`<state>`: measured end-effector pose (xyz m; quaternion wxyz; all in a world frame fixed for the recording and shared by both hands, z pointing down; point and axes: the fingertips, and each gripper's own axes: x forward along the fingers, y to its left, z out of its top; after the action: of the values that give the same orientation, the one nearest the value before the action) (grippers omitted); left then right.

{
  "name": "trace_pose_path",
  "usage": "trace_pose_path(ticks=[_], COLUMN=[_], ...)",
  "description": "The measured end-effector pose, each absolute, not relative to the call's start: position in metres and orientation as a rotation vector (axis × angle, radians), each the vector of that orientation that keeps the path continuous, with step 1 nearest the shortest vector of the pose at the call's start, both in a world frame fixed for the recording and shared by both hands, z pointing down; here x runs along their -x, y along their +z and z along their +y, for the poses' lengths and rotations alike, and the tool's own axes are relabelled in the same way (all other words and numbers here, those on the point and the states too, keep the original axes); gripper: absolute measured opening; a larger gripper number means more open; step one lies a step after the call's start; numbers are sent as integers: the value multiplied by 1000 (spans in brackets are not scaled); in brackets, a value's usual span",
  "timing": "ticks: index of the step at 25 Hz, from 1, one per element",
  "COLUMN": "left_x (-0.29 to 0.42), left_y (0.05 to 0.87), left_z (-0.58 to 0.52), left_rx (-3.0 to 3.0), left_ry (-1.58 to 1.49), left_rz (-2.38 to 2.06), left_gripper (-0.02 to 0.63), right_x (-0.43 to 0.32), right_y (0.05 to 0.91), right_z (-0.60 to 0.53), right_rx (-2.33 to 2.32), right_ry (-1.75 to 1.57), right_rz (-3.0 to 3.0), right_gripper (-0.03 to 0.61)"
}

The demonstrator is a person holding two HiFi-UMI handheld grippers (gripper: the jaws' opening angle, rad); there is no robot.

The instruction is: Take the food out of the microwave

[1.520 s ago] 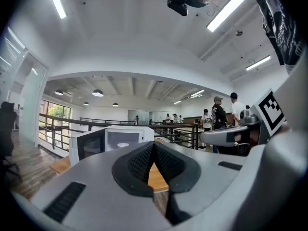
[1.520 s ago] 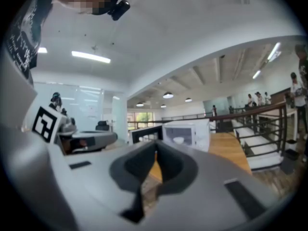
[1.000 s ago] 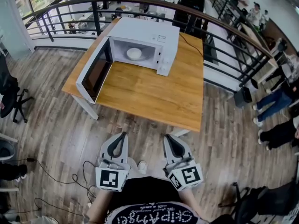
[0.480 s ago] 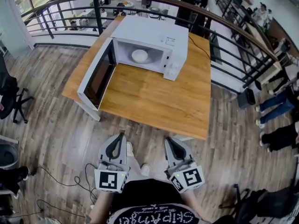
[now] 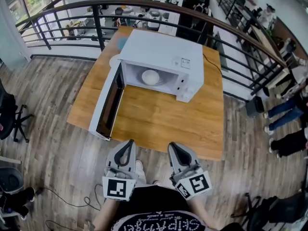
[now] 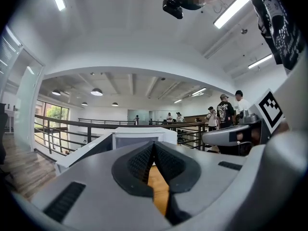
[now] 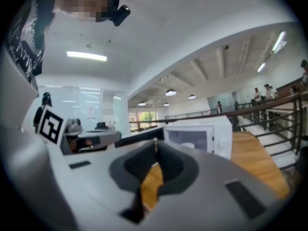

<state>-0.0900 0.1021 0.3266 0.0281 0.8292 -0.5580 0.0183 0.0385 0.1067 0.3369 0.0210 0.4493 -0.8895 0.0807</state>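
Observation:
A white microwave [image 5: 161, 57] stands at the back of a wooden table [image 5: 154, 121], its door [image 5: 108, 102] swung wide open to the left. Inside sits a pale round food item on a plate [image 5: 150, 76]. My left gripper [image 5: 130, 142] and right gripper [image 5: 171, 145] hover side by side just short of the table's near edge, both shut and empty. In the left gripper view the microwave [image 6: 137, 137] shows straight ahead beyond the closed jaws. The right gripper view has the microwave [image 7: 197, 134] ahead to the right, the plate [image 7: 188, 145] faintly visible inside.
A black railing [image 5: 231, 30] curves behind the table. Several people [image 5: 288, 100] stand at the right. An office chair [image 5: 12, 114] sits at the left, cables [image 5: 72, 203] lie on the wood floor. A white plate [image 5: 114, 60] lies left of the microwave.
Both grippers and I have moved forward toward the table; the microwave and table now sit closer and larger in view. Jaws stay shut.

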Motion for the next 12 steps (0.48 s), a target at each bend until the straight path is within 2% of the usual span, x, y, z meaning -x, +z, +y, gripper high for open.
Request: trace_pose_path(ticks=[12], left_x=[125], left_y=[346], left_z=[60], left_rx=[-2572], left_ry=[90], left_rz=[-1620], left_gripper=[32], right_x=[0], right_y=[350], right_z=[65], right_rx=[-1426], right_ry=[294], right_rz=[-2712], right_gripper=[37])
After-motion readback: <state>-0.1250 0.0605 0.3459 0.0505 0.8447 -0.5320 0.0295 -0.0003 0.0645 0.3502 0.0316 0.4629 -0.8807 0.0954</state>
